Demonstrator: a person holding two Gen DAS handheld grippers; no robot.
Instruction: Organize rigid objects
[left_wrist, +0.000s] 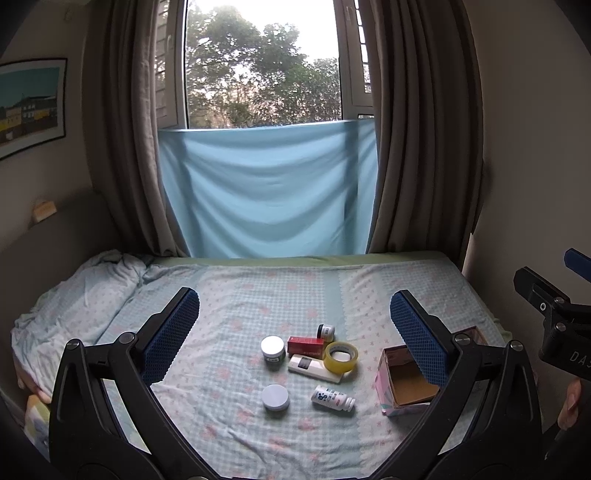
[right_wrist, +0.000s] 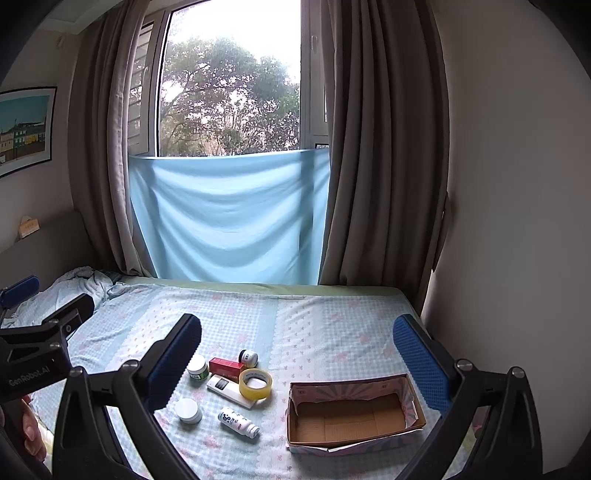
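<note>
Several small items lie on the bed: a white-lidded dark jar (left_wrist: 273, 351) (right_wrist: 197, 365), a red box (left_wrist: 305, 343) (right_wrist: 226, 365), a small dark jar (left_wrist: 326, 331) (right_wrist: 248, 357), a yellow tape roll (left_wrist: 340, 356) (right_wrist: 255, 384), a white remote (left_wrist: 314, 367) (right_wrist: 229, 390), a white round jar (left_wrist: 275, 397) (right_wrist: 188, 410) and a white bottle lying on its side (left_wrist: 332, 398) (right_wrist: 239, 422). An empty cardboard box (left_wrist: 406, 380) (right_wrist: 351, 413) stands to their right. My left gripper (left_wrist: 295, 328) is open above the items. My right gripper (right_wrist: 297, 354) is open above the box.
The bed sheet (right_wrist: 314, 325) is checked blue with pink flowers. A crumpled blanket (left_wrist: 74, 291) lies at the left. A blue cloth (left_wrist: 266, 192) and brown curtains (right_wrist: 380, 166) hang at the far edge. A wall (right_wrist: 517, 221) bounds the right side.
</note>
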